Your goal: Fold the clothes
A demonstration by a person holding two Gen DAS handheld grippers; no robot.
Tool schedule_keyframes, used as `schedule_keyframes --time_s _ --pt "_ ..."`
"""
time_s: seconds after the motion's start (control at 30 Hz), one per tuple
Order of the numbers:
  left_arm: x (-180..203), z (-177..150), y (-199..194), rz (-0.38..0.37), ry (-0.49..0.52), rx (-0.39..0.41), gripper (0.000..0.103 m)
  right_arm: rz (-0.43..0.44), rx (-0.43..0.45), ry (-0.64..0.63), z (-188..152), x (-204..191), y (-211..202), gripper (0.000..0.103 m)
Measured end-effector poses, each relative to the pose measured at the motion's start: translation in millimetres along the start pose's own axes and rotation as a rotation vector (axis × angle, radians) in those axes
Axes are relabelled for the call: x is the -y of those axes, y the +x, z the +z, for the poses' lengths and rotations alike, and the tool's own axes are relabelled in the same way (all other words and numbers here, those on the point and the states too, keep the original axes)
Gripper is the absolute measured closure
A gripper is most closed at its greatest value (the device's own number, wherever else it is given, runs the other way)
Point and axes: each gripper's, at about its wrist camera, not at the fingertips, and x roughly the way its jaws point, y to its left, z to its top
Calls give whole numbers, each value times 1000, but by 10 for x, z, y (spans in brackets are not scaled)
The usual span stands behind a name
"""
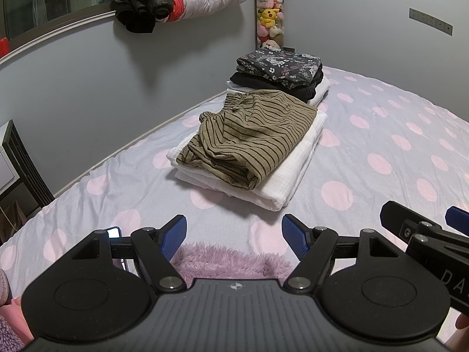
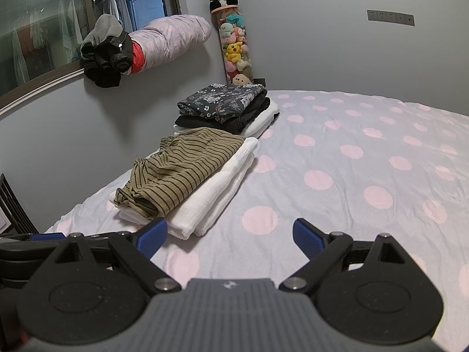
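Note:
An olive striped garment lies folded on a folded white cloth on the polka-dot bed. Behind it a floral piece tops a second stack with black and white layers. My left gripper hovers open in front of the near stack, above a fluffy lilac fabric. My right gripper is open over bare bedding, right of the near stack; it also shows at the right edge of the left wrist view.
A grey wall runs along the bed's left side, with a window ledge holding a rolled pink duvet and dark clothes. A tall tube of plush toys stands in the corner. A phone lies by my left fingers. Dark furniture sits at left.

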Motion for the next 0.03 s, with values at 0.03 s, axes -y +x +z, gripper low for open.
schedule_keyframes --time_s 0.03 --pt "-1 -1 1 0 0 0 18 1 0 0 -2 0 1 9"
